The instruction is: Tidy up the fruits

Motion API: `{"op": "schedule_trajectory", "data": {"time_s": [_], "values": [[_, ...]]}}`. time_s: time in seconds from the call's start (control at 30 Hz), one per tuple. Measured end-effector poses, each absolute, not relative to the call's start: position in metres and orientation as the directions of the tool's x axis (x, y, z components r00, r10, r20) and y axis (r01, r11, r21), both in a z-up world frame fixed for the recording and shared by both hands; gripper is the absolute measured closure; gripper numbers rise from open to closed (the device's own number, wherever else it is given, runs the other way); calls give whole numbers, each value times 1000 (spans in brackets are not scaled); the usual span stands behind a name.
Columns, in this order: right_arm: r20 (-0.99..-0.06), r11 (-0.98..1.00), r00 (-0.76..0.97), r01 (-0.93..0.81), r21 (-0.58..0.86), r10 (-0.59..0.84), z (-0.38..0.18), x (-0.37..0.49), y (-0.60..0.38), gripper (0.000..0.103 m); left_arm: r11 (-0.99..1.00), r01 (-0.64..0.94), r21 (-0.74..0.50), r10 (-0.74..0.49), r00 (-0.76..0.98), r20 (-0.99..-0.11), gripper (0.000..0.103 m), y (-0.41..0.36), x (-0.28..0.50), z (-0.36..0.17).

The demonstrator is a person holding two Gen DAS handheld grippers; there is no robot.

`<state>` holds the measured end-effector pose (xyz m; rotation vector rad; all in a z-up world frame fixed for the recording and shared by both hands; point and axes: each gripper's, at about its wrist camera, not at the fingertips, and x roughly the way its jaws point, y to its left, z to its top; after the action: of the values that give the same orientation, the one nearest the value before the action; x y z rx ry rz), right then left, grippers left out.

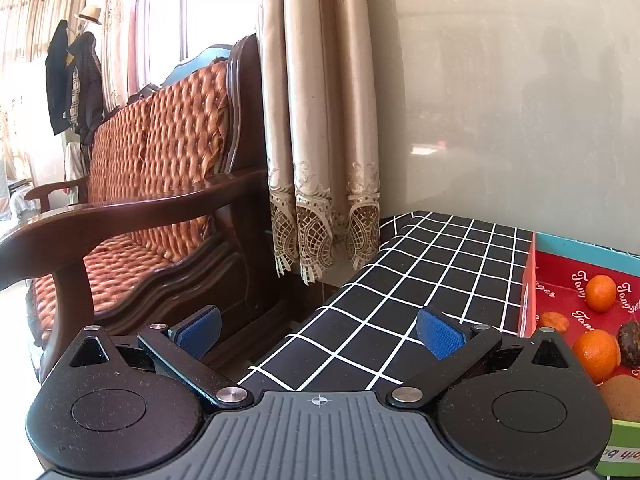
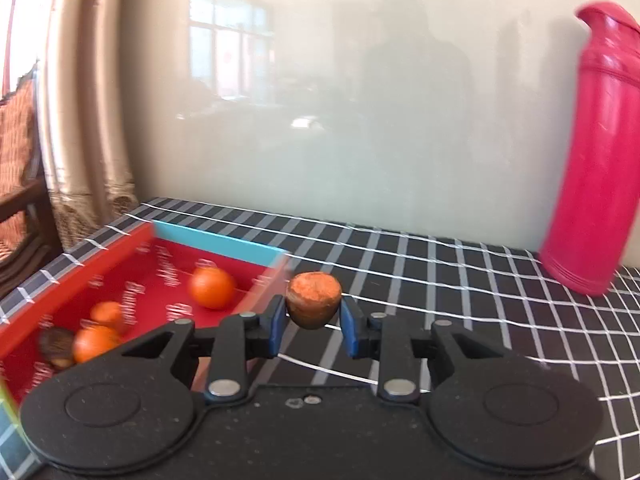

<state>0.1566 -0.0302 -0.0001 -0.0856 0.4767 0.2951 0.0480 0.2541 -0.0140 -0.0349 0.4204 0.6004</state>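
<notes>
My right gripper (image 2: 314, 316) is shut on a brown fruit piece with a rough orange cut top (image 2: 315, 299), held above the checked cloth just right of the red box (image 2: 120, 256). Inside that box lie three oranges (image 2: 211, 287) and a dark fruit (image 2: 56, 347). The left wrist view shows my left gripper (image 1: 318, 334) open and empty over the table's left edge. To its right is the red box (image 1: 528, 296) with oranges (image 1: 600, 292), a dark fruit (image 1: 630, 338) and a brown kiwi-like fruit (image 1: 622, 396).
A tall pink flask (image 2: 592, 152) stands at the back right on the black checked tablecloth (image 2: 460, 280). A glossy wall runs behind the table. Left of the table are a curtain (image 1: 320, 120) and a wooden sofa with woven cushions (image 1: 160, 160).
</notes>
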Motion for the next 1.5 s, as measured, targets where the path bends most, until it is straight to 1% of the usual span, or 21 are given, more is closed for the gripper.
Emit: {"op": "schedule_trajectory", "data": {"time_s": [0.27,0.47,0.53,0.57,0.6,0.63,0.67,0.73,0.83,0.93,0.97,1.1,1.17,1.33,1.43,1.5], "values": [[-480,914,808,-405,-30,342,-5,144,20,75,832,-546,100,537,745,-395,0,252,49,-14],[-504,897,784,-441,-44,361,-12,140,40,74,835,-541,96,531,748,-398,0,253,48,-14],[-520,896,783,-439,-76,340,-14,139,44,61,840,-536,82,520,752,-404,0,254,48,-14],[-515,901,791,-427,-80,329,-14,138,43,45,843,-532,74,513,755,-408,0,255,48,-14],[-502,904,799,-422,-72,333,-13,137,40,21,846,-530,63,506,759,-410,0,256,47,-13],[-485,904,806,-422,-68,340,-9,134,38,15,848,-528,53,500,761,-413,0,256,47,-13],[-472,905,815,-417,-78,335,-5,131,35,17,850,-525,41,492,764,-418,0,256,47,-13],[-448,912,837,-397,-100,314,0,127,28,16,857,-515,17,472,771,-427,0,255,47,-12],[-407,936,873,-336,-100,270,5,124,7,13,860,-511,6,464,776,-428,0,246,45,-10],[-348,960,909,-270,-70,230,16,115,-25,6,879,-477,-4,435,805,-403,0,226,38,-2],[-334,966,916,-253,-53,221,20,110,-37,0,888,-459,-3,421,817,-394,0,216,35,1],[-290,983,942,-184,-21,170,27,75,-79,0,930,-369,6,343,858,-382,0,164,23,11],[-287,988,948,-150,-29,135,26,54,-96,0,947,-319,24,305,878,-370,0,134,15,17],[-296,991,946,-137,1,131,21,8,-123,0,974,-211,80,226,919,-325,0,66,-13,23],[-307,991,944,-131,-14,120,14,-6,-128,0,982,-168,90,188,931,-313,0,45,-28,21],[-301,993,948,-113,-13,104,8,-12,-133,0,980,-165,108,190,936,-296,0,41,-39,15]]}}
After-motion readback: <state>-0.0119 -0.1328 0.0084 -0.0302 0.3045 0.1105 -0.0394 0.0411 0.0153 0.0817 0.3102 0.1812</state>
